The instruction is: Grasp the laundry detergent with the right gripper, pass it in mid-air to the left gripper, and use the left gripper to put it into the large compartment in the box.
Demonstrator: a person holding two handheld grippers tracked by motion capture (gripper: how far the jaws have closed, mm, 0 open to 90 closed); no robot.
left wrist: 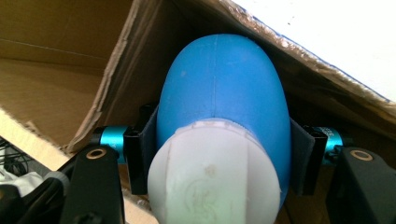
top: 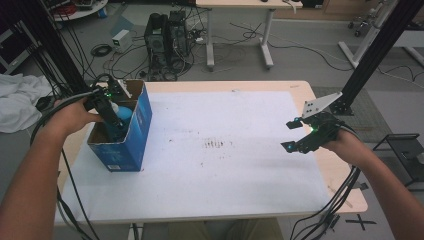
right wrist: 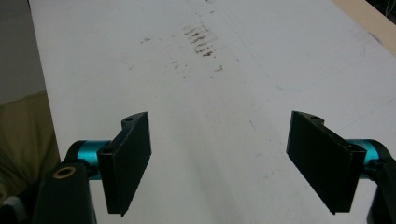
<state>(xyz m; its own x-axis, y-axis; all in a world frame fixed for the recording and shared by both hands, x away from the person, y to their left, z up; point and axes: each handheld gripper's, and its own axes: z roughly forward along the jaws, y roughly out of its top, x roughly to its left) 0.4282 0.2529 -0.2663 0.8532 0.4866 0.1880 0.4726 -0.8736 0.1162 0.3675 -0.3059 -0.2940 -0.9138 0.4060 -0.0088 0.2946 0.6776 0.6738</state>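
Observation:
A blue bottle with a white cap [left wrist: 219,93] is clamped between the jaws of my left gripper [left wrist: 219,156], inside an open blue cardboard box [top: 131,135] at the table's left. From above, the left gripper [top: 111,116] reaches down into the box and the blue bottle [top: 123,116] shows just under it. My right gripper [top: 293,134] hovers over the right side of the white sheet [top: 215,150], jaws wide apart. Between the right gripper [right wrist: 219,163] jaws lies nothing but the white sheet [right wrist: 224,93].
A patch of brown smudges [top: 216,144] marks the sheet's middle. The box's brown inner walls [left wrist: 56,84] close in around the bottle. Beyond the table's far edge stand computer towers [top: 167,42], cables and a table leg. White cloth [top: 17,100] lies at far left.

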